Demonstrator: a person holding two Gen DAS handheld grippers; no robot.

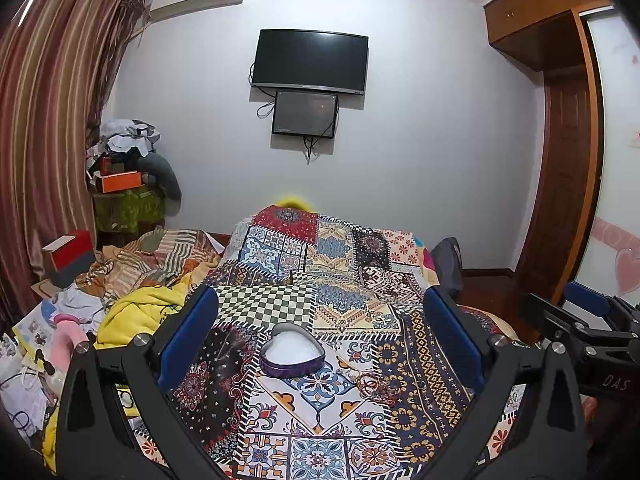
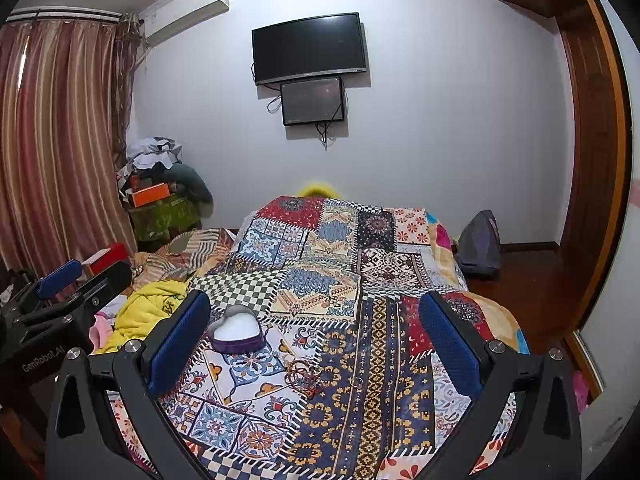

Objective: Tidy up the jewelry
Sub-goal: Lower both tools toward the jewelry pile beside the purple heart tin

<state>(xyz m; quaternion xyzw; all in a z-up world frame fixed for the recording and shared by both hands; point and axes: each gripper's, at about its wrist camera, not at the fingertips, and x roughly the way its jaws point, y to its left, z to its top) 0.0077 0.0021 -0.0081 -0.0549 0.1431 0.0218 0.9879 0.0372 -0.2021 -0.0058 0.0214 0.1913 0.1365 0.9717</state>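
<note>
A purple heart-shaped box [image 1: 291, 354] with white lining stands open on the patterned bedspread [image 1: 320, 280]; it also shows in the right wrist view [image 2: 237, 333]. A small tangle of thin bracelets and rings [image 1: 374, 388] lies right of the box, also in the right wrist view [image 2: 304, 376], with one loose ring [image 2: 356, 383] beside it. My left gripper [image 1: 320, 332] is open and empty above the box. My right gripper [image 2: 316, 332] is open and empty above the jewelry, and shows at the right edge of the left wrist view [image 1: 584, 320].
A yellow blanket [image 1: 136, 312] and crumpled clothes lie left of the bedspread. Boxes and clutter are stacked by the striped curtain [image 1: 48, 120]. A TV [image 1: 310, 60] hangs on the far wall. A grey bag [image 2: 478, 242] stands on the floor near the wooden wardrobe [image 2: 592, 140].
</note>
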